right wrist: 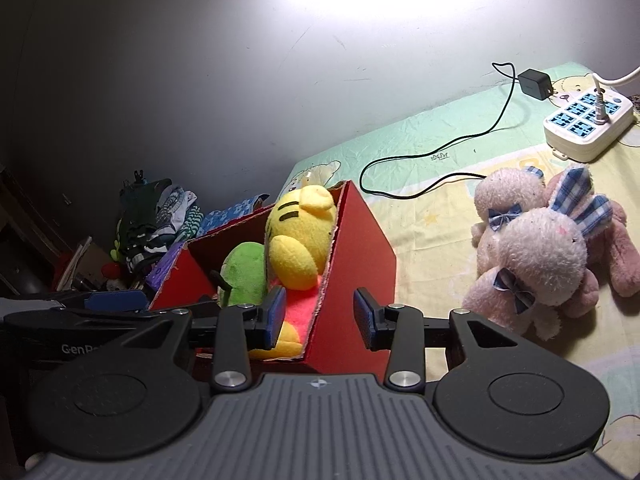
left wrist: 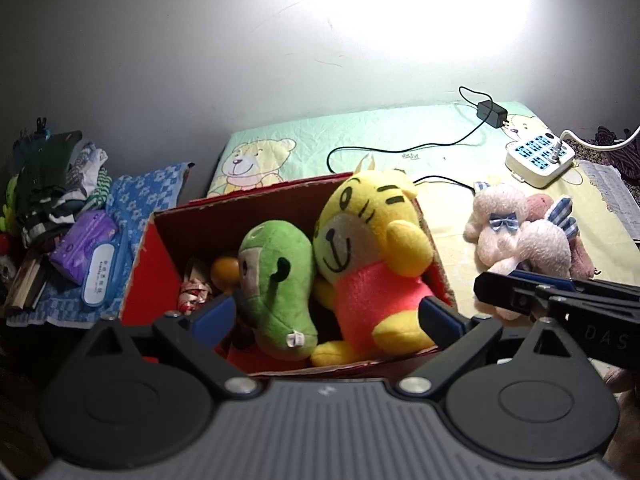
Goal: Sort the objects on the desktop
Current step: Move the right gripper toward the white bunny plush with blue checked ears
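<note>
A red cardboard box (left wrist: 140,280) stands on the bed sheet and holds a green plush (left wrist: 280,280) and a yellow tiger plush (left wrist: 372,248). My left gripper (left wrist: 325,318) hangs open and wide over the box's near side, with nothing held. My right gripper (right wrist: 320,318) is open, its fingers standing either side of the box's right wall (right wrist: 360,248); the tiger (right wrist: 300,236) and green plush (right wrist: 244,268) show inside. Two pale pink plush rabbits (right wrist: 540,252) with blue checked bows lie on the sheet right of the box, also seen as rabbits (left wrist: 520,236) in the left wrist view.
A white power strip (right wrist: 588,120) and a black charger (right wrist: 534,82) with a long cable lie at the back right. An orange ball (left wrist: 224,270) sits in the box. Piled clothes (left wrist: 52,184) and a purple pack (left wrist: 82,246) lie left of the box.
</note>
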Tool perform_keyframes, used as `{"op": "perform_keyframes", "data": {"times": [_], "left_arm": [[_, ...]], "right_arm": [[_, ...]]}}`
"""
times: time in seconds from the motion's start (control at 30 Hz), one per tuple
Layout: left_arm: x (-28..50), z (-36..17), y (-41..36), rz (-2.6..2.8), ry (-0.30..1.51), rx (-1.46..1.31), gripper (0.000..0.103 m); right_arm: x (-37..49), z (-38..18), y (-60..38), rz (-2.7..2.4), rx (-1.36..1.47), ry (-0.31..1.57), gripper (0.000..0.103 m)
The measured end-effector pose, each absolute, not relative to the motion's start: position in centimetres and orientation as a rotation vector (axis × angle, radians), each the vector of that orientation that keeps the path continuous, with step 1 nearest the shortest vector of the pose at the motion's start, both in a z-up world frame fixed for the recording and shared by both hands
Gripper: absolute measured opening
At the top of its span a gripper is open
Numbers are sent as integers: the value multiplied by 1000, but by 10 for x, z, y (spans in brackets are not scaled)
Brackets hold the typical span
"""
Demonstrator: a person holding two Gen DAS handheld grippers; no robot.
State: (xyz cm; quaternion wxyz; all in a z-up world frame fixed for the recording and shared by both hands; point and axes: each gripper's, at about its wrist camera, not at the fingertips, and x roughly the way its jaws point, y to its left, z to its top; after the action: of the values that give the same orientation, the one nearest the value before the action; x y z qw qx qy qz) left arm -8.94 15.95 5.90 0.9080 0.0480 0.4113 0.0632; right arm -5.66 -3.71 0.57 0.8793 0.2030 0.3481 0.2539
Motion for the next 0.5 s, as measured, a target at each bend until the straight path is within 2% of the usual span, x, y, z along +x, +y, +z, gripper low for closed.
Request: {"op": "perform_keyframes", "data": {"times": [0.5], "left_arm": [[-64, 48, 87, 44, 878, 127, 99]], "right_arm": [[-48, -9, -107, 450, 460, 758, 41]]}}
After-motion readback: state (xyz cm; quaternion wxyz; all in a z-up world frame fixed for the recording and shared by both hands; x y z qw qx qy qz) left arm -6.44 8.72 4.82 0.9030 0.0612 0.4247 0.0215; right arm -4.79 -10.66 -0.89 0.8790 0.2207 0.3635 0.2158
